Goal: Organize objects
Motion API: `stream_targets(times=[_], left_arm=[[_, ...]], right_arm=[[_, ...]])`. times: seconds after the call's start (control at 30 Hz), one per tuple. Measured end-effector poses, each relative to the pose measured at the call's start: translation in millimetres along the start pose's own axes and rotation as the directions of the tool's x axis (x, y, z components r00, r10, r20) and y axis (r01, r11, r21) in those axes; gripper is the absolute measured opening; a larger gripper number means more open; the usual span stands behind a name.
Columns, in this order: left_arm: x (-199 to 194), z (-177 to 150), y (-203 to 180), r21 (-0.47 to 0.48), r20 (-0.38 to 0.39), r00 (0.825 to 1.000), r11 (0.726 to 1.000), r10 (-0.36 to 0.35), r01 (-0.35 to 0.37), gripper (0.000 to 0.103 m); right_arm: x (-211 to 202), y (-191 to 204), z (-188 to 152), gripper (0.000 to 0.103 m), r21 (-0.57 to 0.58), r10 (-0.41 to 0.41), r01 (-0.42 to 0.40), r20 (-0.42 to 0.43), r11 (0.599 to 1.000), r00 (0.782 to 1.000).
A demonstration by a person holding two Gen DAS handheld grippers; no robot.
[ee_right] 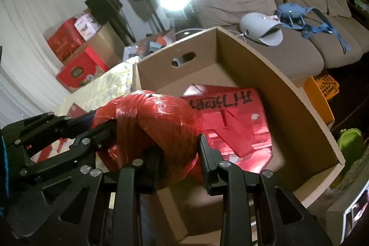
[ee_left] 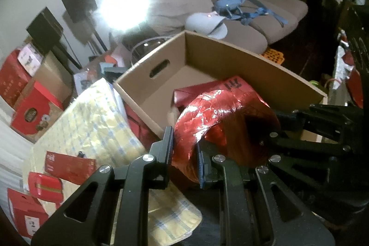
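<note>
1. Gripping with both hands: my left gripper (ee_left: 184, 149) pinches one crinkled edge of the red ball of plastic twine (ee_left: 221, 126), and my right gripper (ee_right: 177, 158) clamps the same ball from the other side.
2. I hold the ball over the near wall of the open cardboard box (ee_right: 299, 93), partly above its inside.
3. Inside the box a red paper bag (ee_right: 233, 121) with black writing already lies flat on the floor.
4. I judge the step in hand is lowering the ball into the box.
5. Next I should clear the near wall, settle the ball beside or on the bag, then spread both sets of jaws together so it does not roll or snag.
</note>
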State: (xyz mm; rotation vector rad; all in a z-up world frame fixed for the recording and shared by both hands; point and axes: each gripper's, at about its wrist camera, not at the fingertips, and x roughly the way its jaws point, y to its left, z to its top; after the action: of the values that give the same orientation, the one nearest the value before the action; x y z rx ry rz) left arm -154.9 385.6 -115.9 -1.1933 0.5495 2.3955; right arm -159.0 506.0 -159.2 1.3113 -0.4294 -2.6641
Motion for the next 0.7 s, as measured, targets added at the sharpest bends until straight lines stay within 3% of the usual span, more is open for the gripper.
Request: stream_targets(times=[0.37, 0.7], left_arm=[[21, -5, -15, 0.011, -0.051, 0.997, 0.999, -0.052, 0.053, 0.016], [22, -6, -11, -0.005, -0.047, 0.996, 0.997, -0.072, 0.072, 0.016]], right_arm=[[8, -15, -5, 0.027, 0.005, -0.08, 0.08, -0.062, 0.997, 0.995], [9, -13, -5, 0.027, -0.006, -0.085, 0.085, -0.062, 0.996, 0.994]])
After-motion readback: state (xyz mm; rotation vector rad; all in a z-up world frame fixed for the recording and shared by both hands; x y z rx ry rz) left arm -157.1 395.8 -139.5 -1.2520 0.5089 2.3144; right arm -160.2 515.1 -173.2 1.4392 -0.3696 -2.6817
